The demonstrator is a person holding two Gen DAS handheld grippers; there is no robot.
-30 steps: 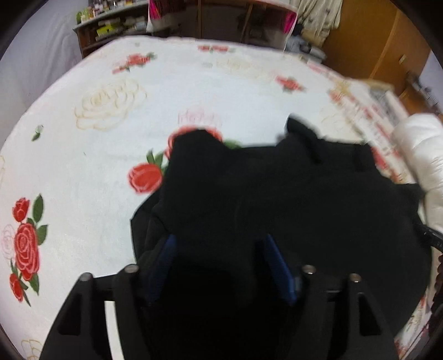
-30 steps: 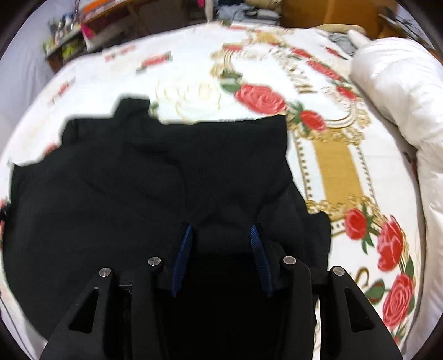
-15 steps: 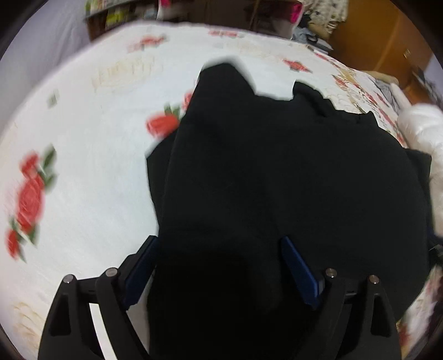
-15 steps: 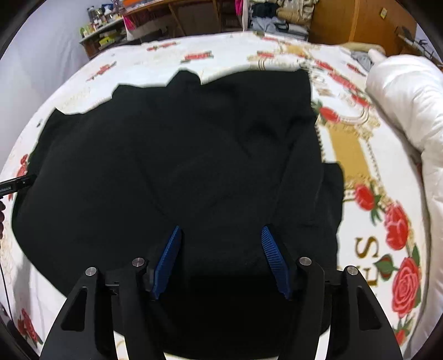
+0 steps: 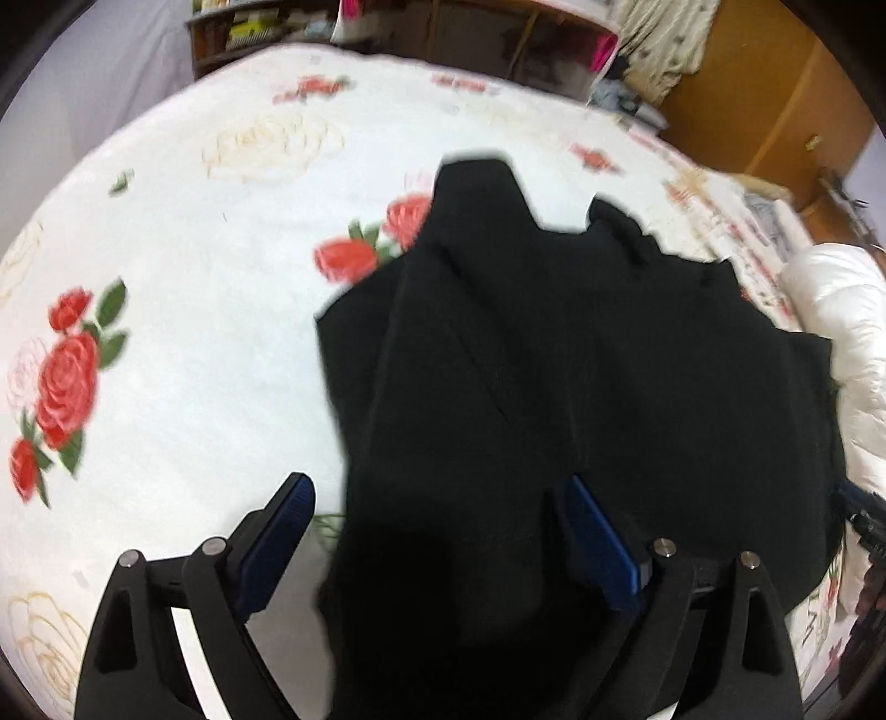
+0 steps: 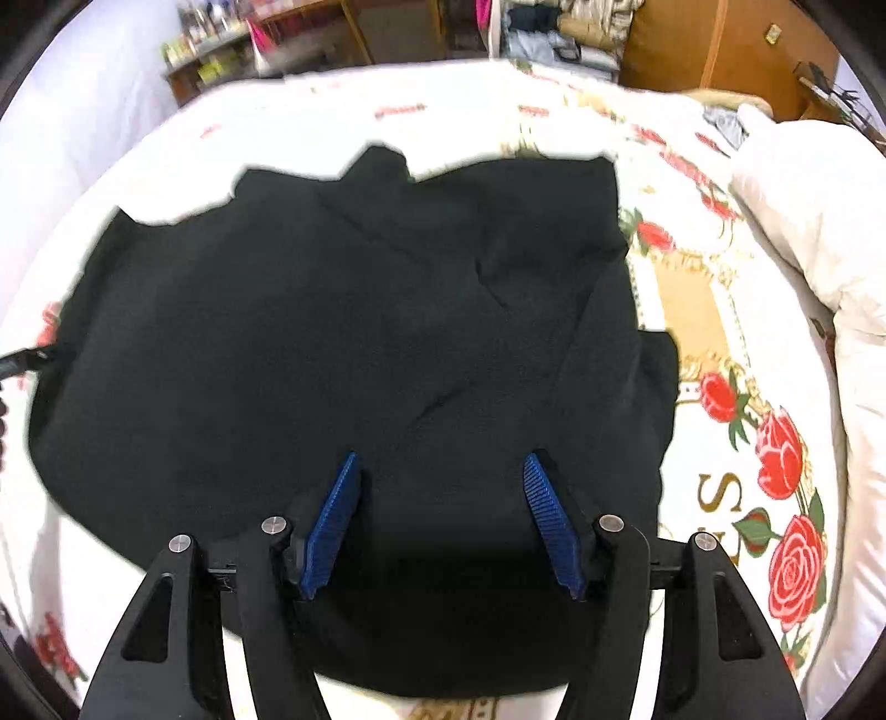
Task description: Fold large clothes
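Black garment is lying spread and rumpled across a bed covered with a white rose-printed bedspread, its folds bunching toward the far edge, where two dark flaps are sticking up against the pale cloth. In the left wrist view the left tool is hanging over the near left edge of the garment with its jaws standing wide; they have just been opening. The left blue pad is sitting clear over bare bedspread, the right one is lying against dark cloth, and the fabric is running loosely through the gap, not pinched.

In the right wrist view the right tool is hovering over the near right part of the garment, released as well, its jaws having just been opening, with black cloth lying beneath and between the blue pads but not squeezed by them.

A puffy white quilt is crowding the right side of the bed, near the garment's right edge but apart from it. A gold-framed panel in the bedspread print is showing just beside that edge. Beyond the bed, cluttered shelves and a wooden wardrobe are lining the far wall, blurred. A dark cable-like tip is poking in at the left border of the right view; what it is cannot be told.
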